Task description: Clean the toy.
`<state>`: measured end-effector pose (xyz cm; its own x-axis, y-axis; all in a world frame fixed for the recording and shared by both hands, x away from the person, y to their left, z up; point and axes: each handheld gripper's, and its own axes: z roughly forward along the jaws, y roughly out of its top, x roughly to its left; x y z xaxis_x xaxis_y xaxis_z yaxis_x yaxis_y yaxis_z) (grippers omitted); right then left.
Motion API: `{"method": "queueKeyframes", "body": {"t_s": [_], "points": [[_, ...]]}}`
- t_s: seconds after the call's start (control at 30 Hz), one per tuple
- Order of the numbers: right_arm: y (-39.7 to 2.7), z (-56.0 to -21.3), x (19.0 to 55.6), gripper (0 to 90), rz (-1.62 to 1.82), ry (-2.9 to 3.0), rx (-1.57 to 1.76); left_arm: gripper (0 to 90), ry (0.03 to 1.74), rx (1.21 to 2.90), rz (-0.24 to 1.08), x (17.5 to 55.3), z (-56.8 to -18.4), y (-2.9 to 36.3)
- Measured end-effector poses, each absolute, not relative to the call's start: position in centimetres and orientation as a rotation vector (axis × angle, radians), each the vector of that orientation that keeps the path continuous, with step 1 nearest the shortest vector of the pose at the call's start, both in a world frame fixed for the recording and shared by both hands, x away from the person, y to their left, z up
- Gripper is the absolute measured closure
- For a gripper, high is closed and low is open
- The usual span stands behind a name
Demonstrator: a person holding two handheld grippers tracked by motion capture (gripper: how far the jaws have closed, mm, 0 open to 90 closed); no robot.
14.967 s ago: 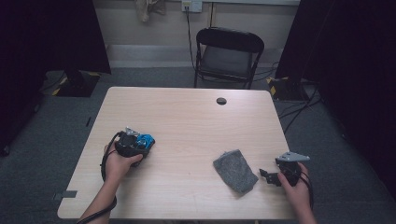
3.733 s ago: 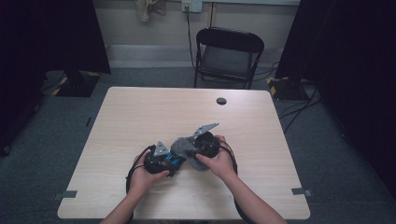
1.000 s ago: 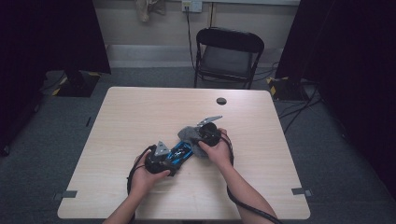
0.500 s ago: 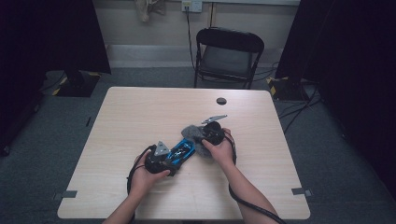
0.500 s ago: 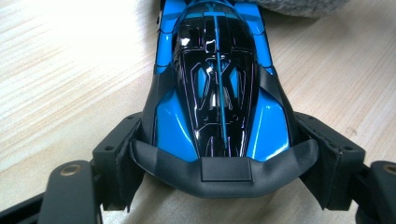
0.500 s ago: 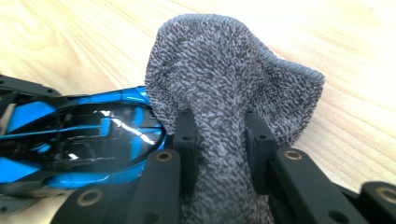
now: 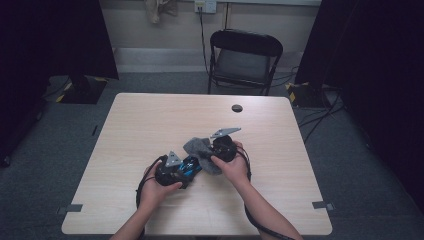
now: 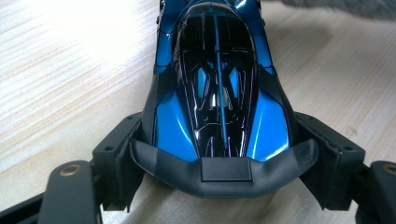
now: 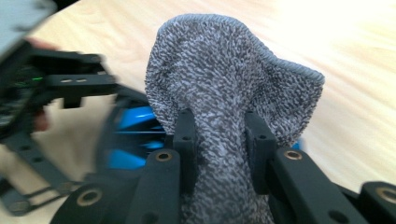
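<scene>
A blue and black toy car (image 8: pixel 219 93) lies on the wooden table, and my left gripper (image 8: pixel 219 154) is shut on its rear, one pad on each side. In the high view the toy car (image 7: pixel 189 165) sits at the table's middle front with the left gripper (image 7: pixel 172 170) behind it. My right gripper (image 9: pixel 222 135) is shut on a bunched grey cloth (image 9: pixel 229 84) that stands up between its pads. The cloth (image 7: pixel 200 150) hangs over the car's far end, with the right gripper (image 7: pixel 220 147) just right of it.
A small black round thing (image 7: pixel 237 108) lies near the table's far edge. A black folding chair (image 7: pixel 242 55) stands beyond the table (image 7: pixel 150 120). Dark curtains hang at both sides of the room.
My right gripper has shifted slightly right and lifted with the cloth, pulling it along the car. The left gripper and the car have stayed put.
</scene>
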<state>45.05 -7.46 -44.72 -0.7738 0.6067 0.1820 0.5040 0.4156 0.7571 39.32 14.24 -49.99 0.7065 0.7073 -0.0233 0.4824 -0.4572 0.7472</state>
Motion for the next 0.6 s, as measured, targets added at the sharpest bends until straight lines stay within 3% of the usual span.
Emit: {"method": "queueKeyframes", "body": {"t_s": [0.6], "points": [[-3.0,-45.7,42.2,71.4,1.346,2.667,0.850,24.1,0.903,2.143,0.373,39.3,-50.0,14.3]]}}
